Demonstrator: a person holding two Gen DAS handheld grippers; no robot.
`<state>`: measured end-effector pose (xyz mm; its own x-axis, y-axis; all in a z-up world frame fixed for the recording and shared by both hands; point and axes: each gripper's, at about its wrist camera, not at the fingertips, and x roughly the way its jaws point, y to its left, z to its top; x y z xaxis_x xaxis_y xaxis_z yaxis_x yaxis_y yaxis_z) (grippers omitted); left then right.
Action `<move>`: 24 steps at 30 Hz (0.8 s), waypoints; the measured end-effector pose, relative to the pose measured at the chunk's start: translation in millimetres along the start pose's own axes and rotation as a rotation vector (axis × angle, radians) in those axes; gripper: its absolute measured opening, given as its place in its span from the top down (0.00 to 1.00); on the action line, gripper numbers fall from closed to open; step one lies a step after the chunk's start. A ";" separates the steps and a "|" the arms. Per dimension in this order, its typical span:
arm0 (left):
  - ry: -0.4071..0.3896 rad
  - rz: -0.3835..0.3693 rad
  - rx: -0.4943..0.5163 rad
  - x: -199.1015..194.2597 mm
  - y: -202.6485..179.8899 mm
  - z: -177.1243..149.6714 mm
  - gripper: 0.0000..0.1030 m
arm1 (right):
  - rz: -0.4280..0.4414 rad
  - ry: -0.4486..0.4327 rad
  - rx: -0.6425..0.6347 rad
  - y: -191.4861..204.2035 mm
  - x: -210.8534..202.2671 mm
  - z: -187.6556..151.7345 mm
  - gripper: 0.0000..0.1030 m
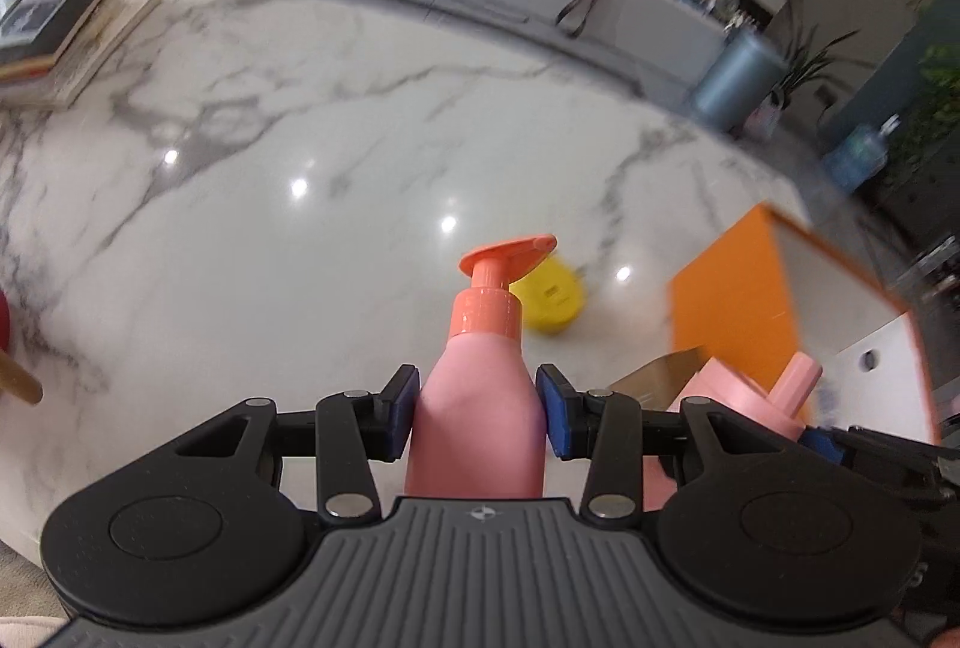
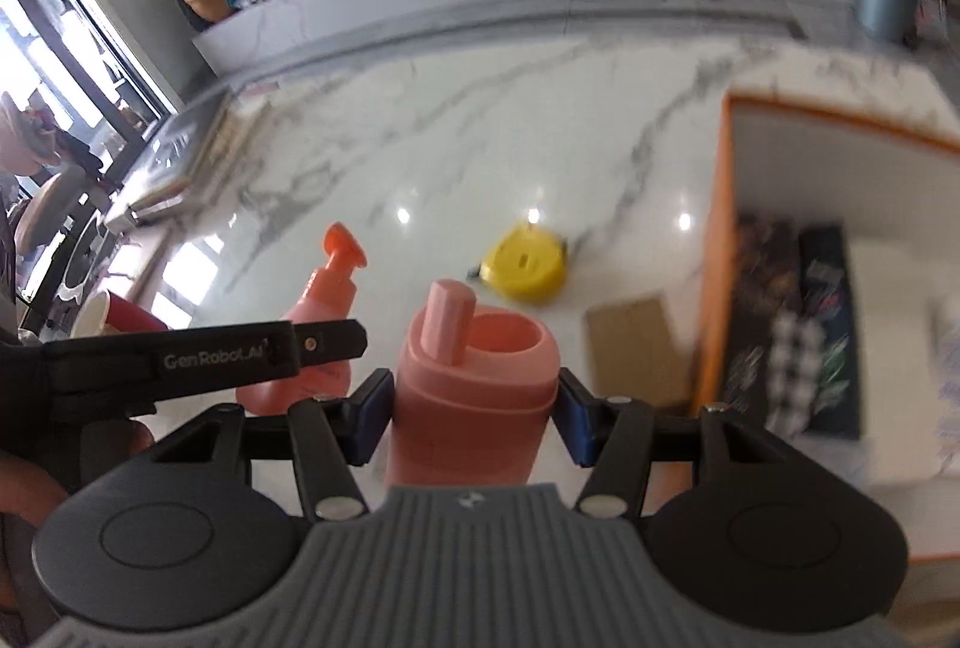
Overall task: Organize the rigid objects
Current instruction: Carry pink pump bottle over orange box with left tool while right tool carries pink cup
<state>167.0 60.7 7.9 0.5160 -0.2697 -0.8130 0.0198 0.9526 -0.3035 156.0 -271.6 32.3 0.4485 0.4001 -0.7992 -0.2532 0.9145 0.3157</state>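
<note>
The left gripper (image 1: 477, 411) is clamped on a pink pump bottle (image 1: 477, 408); the right gripper (image 2: 474, 411) clamps a pink sippy cup (image 2: 474, 384). Both are above the marble table (image 1: 270, 204), not yet inside the orange box (image 2: 717, 288). The yellow tape measure (image 2: 528, 264) lies on the table, left to do.

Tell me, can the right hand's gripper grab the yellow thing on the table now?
Probably not yet: the right gripper already has the pink cup between its jaws. The yellow tape measure lies uncovered on the marble table.

A glossy white marble table (image 1: 312, 120) with grey veins carries the things. On it lie a yellow tape measure (image 2: 528, 261), a flat brown card (image 2: 639, 351), a stack of books (image 1: 66, 30) at the far left and an orange-walled box (image 2: 717, 252) on the right.
</note>
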 end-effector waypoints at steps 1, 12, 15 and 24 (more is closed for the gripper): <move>-0.015 -0.009 0.007 -5.2 -6.7 2.7 0.53 | -0.001 -0.017 -0.005 -3.9 -9.1 3.2 0.45; -0.040 -0.156 0.139 -13.0 -105.0 15.2 0.53 | -0.110 -0.134 -0.013 -78.0 -85.3 15.3 0.45; -0.018 -0.203 0.179 -2.9 -134.6 13.3 0.53 | -0.159 -0.140 -0.011 -104.3 -97.4 12.4 0.45; 0.093 -0.314 0.262 43.6 -219.0 6.6 0.53 | -0.273 -0.099 -0.015 -178.3 -118.4 1.9 0.44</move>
<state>190.8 -158.7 42.2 0.3711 -0.5525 -0.7463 0.3869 0.8226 -0.4167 149.7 -481.9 71.6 0.5832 0.1442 -0.7994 -0.1245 0.9884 0.0875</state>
